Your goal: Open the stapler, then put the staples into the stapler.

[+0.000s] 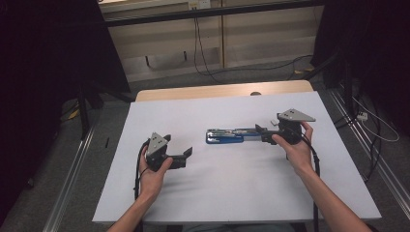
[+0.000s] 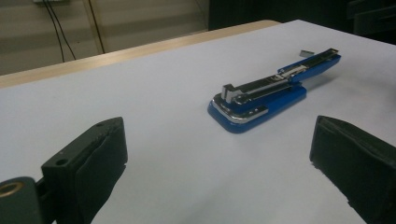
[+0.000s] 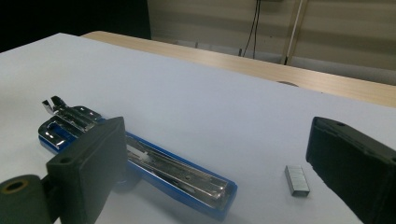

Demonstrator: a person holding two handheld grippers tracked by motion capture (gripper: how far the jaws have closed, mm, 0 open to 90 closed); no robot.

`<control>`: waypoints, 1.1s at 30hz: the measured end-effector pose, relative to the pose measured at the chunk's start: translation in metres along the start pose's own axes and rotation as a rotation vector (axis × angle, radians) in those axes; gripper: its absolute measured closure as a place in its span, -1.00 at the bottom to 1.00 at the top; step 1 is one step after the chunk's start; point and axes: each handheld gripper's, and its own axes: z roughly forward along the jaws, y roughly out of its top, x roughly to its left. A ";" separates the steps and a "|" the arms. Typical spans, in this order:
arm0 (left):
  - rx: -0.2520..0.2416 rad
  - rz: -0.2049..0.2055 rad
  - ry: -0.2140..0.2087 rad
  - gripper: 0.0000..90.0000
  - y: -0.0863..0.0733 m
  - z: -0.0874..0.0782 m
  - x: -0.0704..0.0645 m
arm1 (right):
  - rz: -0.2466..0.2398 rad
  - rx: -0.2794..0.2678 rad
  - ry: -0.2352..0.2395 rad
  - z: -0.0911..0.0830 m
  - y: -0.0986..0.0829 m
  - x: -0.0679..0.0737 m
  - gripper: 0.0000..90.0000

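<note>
**Blue stapler flipped open mid-table, both grippers wide and empty**

So the blue plastic stapler with the chrome metal insides (image 1: pixel 225 136) lies about in the middle of the white table top (image 1: pixel 232 193), lengthwise left to right. It's swung open: in the left gripper view the blue top arm (image 2: pixel 308 65) slants up off the base toward the far end, and the right gripper view shows the shiny staple channel (image 3: pixel 177 172) exposed along its length.

Just beside the stapler's right end there's a small grey metal strip of staples (image 3: pixel 297 180) lying flat on the table, not touching the stapler as far as I can tell.

The right gripper (image 1: pixel 267 134) sits right at that end of the stapler, jaws spread wide. One jaw stands in front of the stapler's body, the other is out past the staple strip, so the strip lies between them. It's gripping nothing.

The left gripper (image 1: pixel 186 155) is well apart from the stapler, down to its left, pointing roughly at it. Its jaws are spread wide too, with bare table between them.
</note>
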 end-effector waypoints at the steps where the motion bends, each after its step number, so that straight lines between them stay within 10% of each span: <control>1: 0.003 0.002 -0.001 -0.91 -0.001 -0.004 -0.001 | 0.002 0.003 0.002 0.000 0.000 0.000 -0.88; 16: 0.017 0.006 0.033 -0.92 -0.017 -0.029 -0.006 | 0.036 0.002 -0.004 -0.001 0.005 -0.015 -0.83; 33: 0.001 0.020 0.021 -0.90 -0.019 -0.038 -0.010 | 0.046 0.153 -0.002 0.017 0.015 -0.044 -0.86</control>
